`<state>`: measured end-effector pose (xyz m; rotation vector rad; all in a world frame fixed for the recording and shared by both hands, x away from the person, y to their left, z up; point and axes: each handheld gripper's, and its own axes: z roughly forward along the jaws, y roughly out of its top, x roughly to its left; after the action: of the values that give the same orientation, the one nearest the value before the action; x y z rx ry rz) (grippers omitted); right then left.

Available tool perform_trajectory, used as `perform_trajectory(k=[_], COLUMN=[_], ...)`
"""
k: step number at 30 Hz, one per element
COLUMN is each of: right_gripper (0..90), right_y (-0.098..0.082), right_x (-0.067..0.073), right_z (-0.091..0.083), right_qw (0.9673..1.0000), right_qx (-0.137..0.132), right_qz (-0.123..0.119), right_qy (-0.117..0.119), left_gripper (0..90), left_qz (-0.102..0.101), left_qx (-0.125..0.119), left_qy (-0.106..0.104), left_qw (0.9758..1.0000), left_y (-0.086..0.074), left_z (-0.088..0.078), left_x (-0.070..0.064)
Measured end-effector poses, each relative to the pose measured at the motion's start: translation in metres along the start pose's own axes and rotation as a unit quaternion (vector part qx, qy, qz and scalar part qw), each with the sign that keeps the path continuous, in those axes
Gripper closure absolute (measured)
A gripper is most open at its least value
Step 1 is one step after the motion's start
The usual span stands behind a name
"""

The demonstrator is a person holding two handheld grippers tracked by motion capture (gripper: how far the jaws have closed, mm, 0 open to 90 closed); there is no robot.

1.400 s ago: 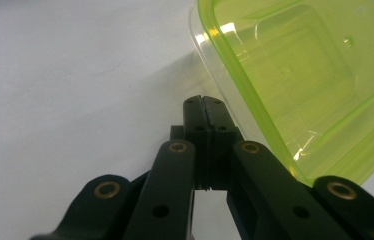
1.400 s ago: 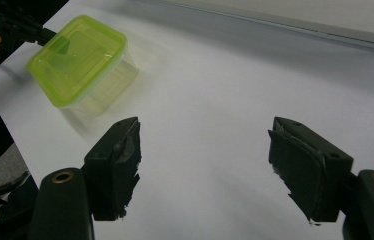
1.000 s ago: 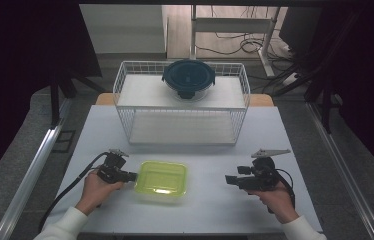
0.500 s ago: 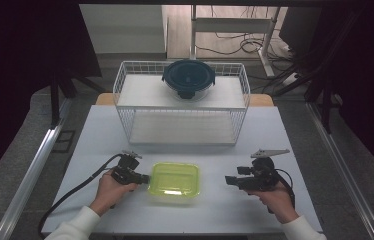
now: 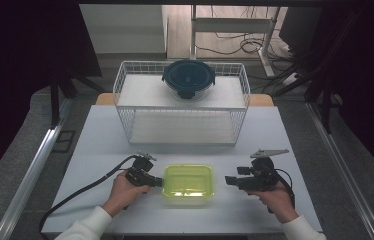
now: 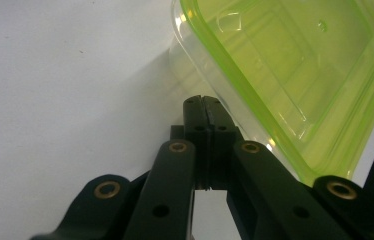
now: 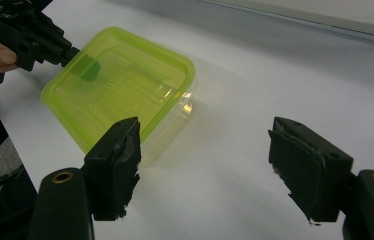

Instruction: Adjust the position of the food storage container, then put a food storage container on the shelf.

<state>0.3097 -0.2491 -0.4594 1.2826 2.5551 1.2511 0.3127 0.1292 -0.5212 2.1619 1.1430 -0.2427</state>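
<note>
The green-lidded container [image 5: 187, 182] stands on the white tabletop [image 5: 100, 135], near the front edge and between the two grippers. Its lid is yellow-green and see-through, and the body under it is clear plastic.

The left gripper [image 5: 158, 182] is at the container's left side. In the left gripper view its two black jaws are pressed fully together with nothing between them, and their tips [image 6: 202, 102] are right at the container's clear wall, under the rim of the lid; whether they really touch it I cannot tell. In the right gripper view the same tips look pushed against the lid's edge.

The right gripper [image 5: 228, 181] is just beside the container's right side but apart from it. Its jaws stand wide open and hold nothing.

Behind the container, toward the far side of the tabletop, stands a white wire rack [image 5: 125, 107]. On top of it sits a round glass bowl [image 5: 188, 80] with a dark lid.
</note>
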Motion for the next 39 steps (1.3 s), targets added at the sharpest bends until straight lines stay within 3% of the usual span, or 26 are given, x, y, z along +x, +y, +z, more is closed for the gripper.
perform_trajectory(k=[5,8,14,19,22,24,25,26,28,33,39], right_gripper=[28.5,28.5,28.6,28.5,28.5,28.5,28.5,28.5,28.5,28.4,28.0], right_y=[0.001,0.0,0.0,0.0,-0.001,-0.002,-0.003,-0.003,-0.003,-0.003,-0.003], right_x=[-0.001,-0.002,-0.003,-0.003,-0.002,-0.001,0.001,0.002,0.003,0.004,0.004], right_z=[0.002,0.002,0.006,0.007,0.008,0.009,0.009,0.009,0.008,0.009,0.009], right_qw=[1.0,1.0,0.9999,0.9998,0.9999,0.9999,0.9999,0.9999,0.9998,0.9999,0.9999], right_qx=[0.0,-0.004,-0.009,-0.015,-0.014,-0.012,-0.012,-0.011,-0.013,-0.012,-0.013], right_qz=[0.001,0.001,0.002,-0.001,0.001,-0.001,-0.004,-0.005,-0.005,-0.005,-0.002], right_qy=[-0.002,-0.004,-0.009,-0.009,-0.009,-0.01,-0.01,-0.011,-0.011,-0.006,-0.004], left_gripper=[89.9,89.9,89.9,88.1,80.4,67.0,53.5,45.6,34.2,26.1,20.8], left_qz=[0.004,0.018,0.011,0.009,-0.001,-0.014,-0.019,-0.024,-0.029,-0.028,-0.043], left_qx=[0.0,-0.003,-0.042,-0.082,-0.104,-0.113,-0.122,-0.132,-0.147,-0.155,-0.16], left_qy=[0.002,0.032,0.049,0.061,0.064,0.064,0.064,0.064,0.062,0.054,0.032], left_qw=[1.0,0.9993,0.9979,0.9948,0.9926,0.9914,0.9903,0.9889,0.9868,0.9861,0.9856], left_y=[-0.001,-0.004,-0.015,-0.025,-0.026,-0.025,-0.025,-0.024,-0.024,-0.026,-0.025], left_z=[0.001,-0.004,-0.03,-0.053,-0.06,-0.064,-0.067,-0.07,-0.075,-0.078,-0.076], left_x=[0.0,0.001,0.007,0.008,0.008,0.008,0.008,0.008,0.007,0.005,0.003])
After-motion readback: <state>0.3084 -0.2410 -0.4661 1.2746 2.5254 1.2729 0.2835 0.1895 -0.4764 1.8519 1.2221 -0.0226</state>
